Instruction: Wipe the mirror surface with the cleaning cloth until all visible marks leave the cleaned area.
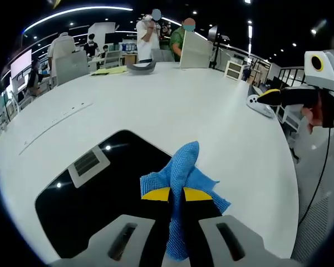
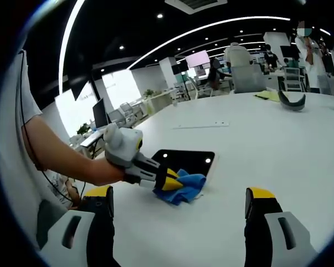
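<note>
A dark mirror [image 1: 94, 192] lies flat on the white table [image 1: 172, 105], reflecting ceiling lights. My left gripper [image 1: 176, 194] is shut on a blue cleaning cloth [image 1: 181, 172], which hangs over the mirror's right edge. In the right gripper view the same cloth [image 2: 185, 185] rests beside the mirror [image 2: 186, 160], pinched by the left gripper [image 2: 170, 181] held in a person's hand. My right gripper [image 2: 178, 201] stands open with nothing between its jaws, apart from the mirror and nearer the table's edge. It also enters the left gripper view at the right [image 1: 278, 97].
A grey curved object [image 1: 142, 67] and yellow papers [image 1: 108, 70] lie at the table's far side, and a white upright panel [image 1: 196, 51] stands there. People stand beyond it. A white device [image 1: 260, 105] sits at the right rim. Chairs surround the table.
</note>
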Action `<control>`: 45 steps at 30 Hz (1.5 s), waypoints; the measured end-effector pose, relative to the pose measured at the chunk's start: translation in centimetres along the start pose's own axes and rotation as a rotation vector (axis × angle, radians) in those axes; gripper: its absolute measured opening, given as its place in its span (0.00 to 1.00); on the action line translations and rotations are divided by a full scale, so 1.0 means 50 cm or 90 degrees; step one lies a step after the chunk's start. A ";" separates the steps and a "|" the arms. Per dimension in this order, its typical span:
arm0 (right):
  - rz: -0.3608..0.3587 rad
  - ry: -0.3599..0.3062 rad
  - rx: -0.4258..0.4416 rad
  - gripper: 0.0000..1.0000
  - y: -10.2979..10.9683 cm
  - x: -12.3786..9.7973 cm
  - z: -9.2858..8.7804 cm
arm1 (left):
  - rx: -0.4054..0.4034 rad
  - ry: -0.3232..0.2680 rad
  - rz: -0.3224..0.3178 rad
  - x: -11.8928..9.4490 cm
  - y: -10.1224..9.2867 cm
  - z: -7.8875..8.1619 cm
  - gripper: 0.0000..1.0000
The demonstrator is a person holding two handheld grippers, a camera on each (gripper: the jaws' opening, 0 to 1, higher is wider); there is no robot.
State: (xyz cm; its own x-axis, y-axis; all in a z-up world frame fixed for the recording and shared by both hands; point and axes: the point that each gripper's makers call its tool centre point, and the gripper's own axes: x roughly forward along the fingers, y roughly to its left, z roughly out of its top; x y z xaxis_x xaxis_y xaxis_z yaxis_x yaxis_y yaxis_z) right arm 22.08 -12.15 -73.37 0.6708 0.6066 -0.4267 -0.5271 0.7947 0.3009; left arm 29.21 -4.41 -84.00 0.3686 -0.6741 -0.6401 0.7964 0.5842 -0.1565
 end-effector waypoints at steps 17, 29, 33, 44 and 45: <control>-0.001 0.006 -0.004 0.98 -0.006 -0.002 -0.007 | 0.005 0.000 -0.007 0.008 -0.007 0.005 0.04; 0.000 0.003 0.001 0.98 -0.011 0.001 -0.006 | -0.002 -0.004 -0.008 0.011 -0.005 0.008 0.04; -0.002 0.004 0.007 0.98 -0.014 0.001 -0.010 | -0.005 -0.007 -0.008 0.013 -0.002 0.010 0.04; -0.005 0.006 0.015 0.98 -0.019 -0.001 -0.018 | -0.004 -0.008 -0.008 0.019 0.010 0.018 0.04; -0.005 0.006 0.014 0.98 -0.020 -0.002 -0.018 | -0.005 -0.008 -0.008 0.020 0.012 0.019 0.04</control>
State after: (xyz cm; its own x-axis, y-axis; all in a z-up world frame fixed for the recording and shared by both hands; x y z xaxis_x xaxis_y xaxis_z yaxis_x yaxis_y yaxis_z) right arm 22.08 -13.02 -74.41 0.6702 0.5997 -0.4372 -0.5095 0.8002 0.3164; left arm 30.50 -5.16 -84.01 0.3644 -0.6873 -0.6284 0.7976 0.5787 -0.1703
